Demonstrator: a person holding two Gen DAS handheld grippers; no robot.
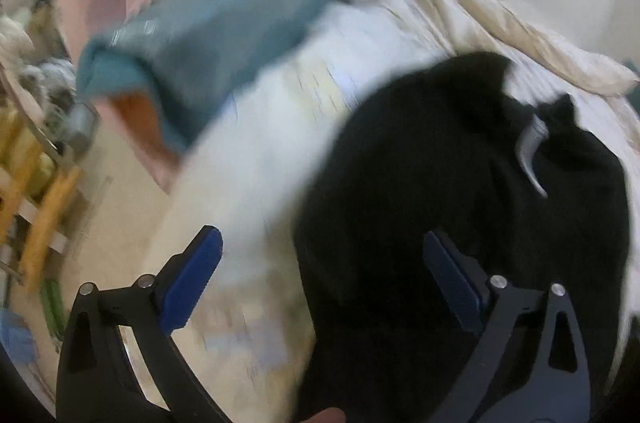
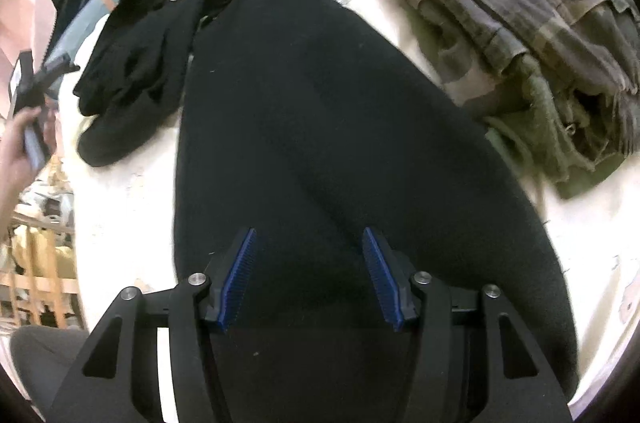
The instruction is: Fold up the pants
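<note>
Two tools hover over a white bed (image 2: 132,207) strewn with clothes. In the right wrist view, the right tool (image 2: 310,279) has its blue pads parted about halfway, with nothing pinched between them; whether the tips brush the cloth cannot be told. Directly beneath and ahead of it lie the black pants (image 2: 320,127), their long axis running away from the tool toward the far edge of the bed. A crumpled part of the black fabric bunches ahead and left of the tool. Folded camouflage pants (image 2: 532,23) sit ahead to its right, apart from the black pair. In the blurred left wrist view, the left tool (image 1: 320,279) stands wide and empty, the black pants (image 1: 460,203) ahead toward its right finger.
</note>
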